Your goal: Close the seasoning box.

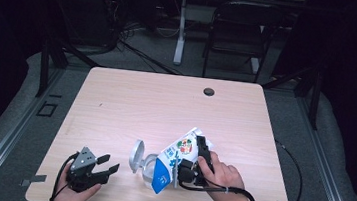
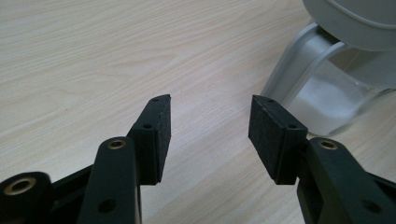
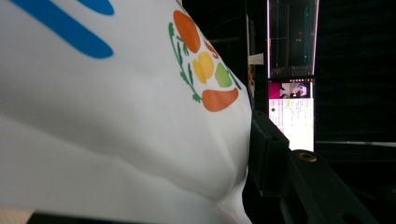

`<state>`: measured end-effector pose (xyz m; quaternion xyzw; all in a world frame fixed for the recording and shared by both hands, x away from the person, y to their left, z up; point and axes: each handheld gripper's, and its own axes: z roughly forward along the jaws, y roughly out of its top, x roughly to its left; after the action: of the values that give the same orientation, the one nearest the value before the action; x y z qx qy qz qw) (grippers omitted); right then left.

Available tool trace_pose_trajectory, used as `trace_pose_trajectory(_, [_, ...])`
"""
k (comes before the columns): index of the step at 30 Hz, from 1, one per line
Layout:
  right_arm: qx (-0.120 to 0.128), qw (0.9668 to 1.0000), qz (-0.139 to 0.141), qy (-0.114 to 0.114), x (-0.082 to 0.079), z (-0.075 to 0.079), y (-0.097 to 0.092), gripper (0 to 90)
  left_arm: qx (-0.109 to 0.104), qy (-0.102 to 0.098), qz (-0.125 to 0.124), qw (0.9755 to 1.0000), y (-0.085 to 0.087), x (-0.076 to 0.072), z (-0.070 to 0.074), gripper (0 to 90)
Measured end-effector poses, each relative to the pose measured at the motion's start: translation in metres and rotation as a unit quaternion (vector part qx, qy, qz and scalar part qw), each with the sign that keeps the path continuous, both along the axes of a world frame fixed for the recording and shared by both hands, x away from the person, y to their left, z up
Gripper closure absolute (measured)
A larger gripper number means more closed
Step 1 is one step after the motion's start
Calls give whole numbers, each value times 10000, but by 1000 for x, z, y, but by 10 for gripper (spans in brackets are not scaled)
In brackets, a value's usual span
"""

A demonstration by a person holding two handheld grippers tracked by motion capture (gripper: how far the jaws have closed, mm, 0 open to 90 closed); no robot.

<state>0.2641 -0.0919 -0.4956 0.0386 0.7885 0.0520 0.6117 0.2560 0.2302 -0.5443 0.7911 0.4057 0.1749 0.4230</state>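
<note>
**Pouch tilted over an open container, mouth end down and to the left**

Nearest the near edge of the table [image 1: 116, 99], the left gripper [image 1: 104, 166] is held low with its jaws spread and nothing between them; in the left gripper view its pads [image 2: 161, 135] are seen apart over bare wood. Just to its right a clear container [image 1: 148, 167] is set, its lid [image 1: 136, 155] swung open and standing on the left side. A white and blue pouch [image 1: 173, 158] is gripped by the right gripper [image 1: 191, 165], whose jaws are closed on its side. In the right gripper view the pouch [image 3: 116, 116] is pressed against one jaw. The pouch's long axis is laid from far right to near left, its low blue end over the container's opening. The container is judged closer to the left gripper, should steadying be wanted. Whether anything is flowing cannot be told.
</note>
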Motion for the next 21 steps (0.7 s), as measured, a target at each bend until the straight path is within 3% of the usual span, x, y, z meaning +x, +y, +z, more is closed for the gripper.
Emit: trace_pose_trajectory(21, [24,10000,79,22,-1,-1,1,647,38,28,-12,10000,0,0,1,497])
